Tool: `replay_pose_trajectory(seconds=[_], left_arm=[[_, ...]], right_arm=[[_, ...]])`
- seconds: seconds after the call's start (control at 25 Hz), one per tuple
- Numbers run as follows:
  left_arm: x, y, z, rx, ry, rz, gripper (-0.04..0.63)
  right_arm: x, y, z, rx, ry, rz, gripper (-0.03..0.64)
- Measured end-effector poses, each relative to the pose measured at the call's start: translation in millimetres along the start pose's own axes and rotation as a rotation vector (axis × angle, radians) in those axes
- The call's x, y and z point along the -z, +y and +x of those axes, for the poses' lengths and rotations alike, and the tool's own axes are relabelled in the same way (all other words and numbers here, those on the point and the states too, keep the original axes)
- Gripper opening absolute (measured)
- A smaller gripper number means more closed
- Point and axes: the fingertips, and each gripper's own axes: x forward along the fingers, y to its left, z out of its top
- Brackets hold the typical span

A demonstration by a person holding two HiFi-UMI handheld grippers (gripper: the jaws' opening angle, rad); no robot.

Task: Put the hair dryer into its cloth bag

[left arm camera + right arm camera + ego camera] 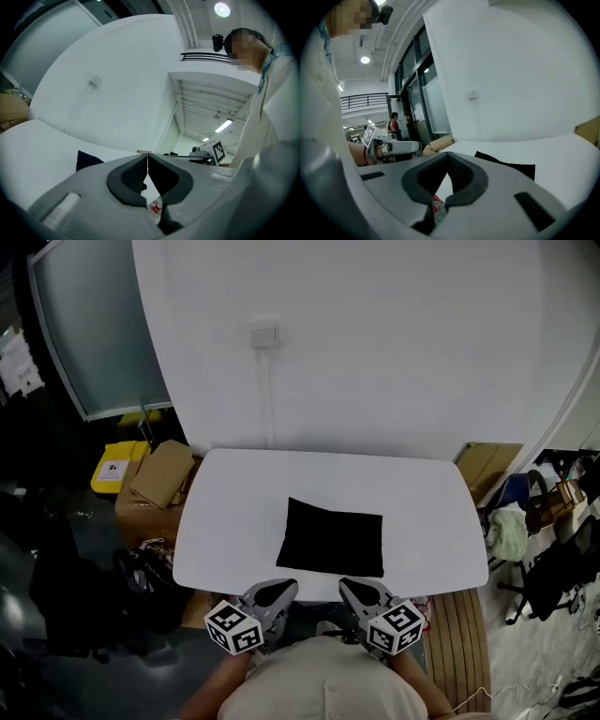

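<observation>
- Black bag (332, 538) lay flat on white table (234, 512), centre, nr front edge; couldn't tell if dryer was inside.
- L gripper (274, 591) hung just off front edge, nr bag's left corner: jaws fully closed, nothing btwn them.
- R gripper (361, 592) beside it, nr bag's right corner: jaws closed too, empty.
- Cardboard boxes (159, 479) sat on floor left of table; socket (263, 334) on wall behind.

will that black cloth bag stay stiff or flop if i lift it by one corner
Probably flop: the black cloth bag lies flat and thin on the white table, so it should droop from a pinched corner. It looks empty, so likely light. Pushed, it may bunch or slide.
</observation>
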Motion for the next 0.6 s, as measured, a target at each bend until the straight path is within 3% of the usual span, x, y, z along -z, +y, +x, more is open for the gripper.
replay_pose_trajectory(seconds=[0.6], left_arm=[[-1.3,-7.7,-6.8,0.069,-0.009,-0.025,0.011]], right_arm=[[0.6,11.0,-4.4,0.016,0.005,-0.005,0.015]])
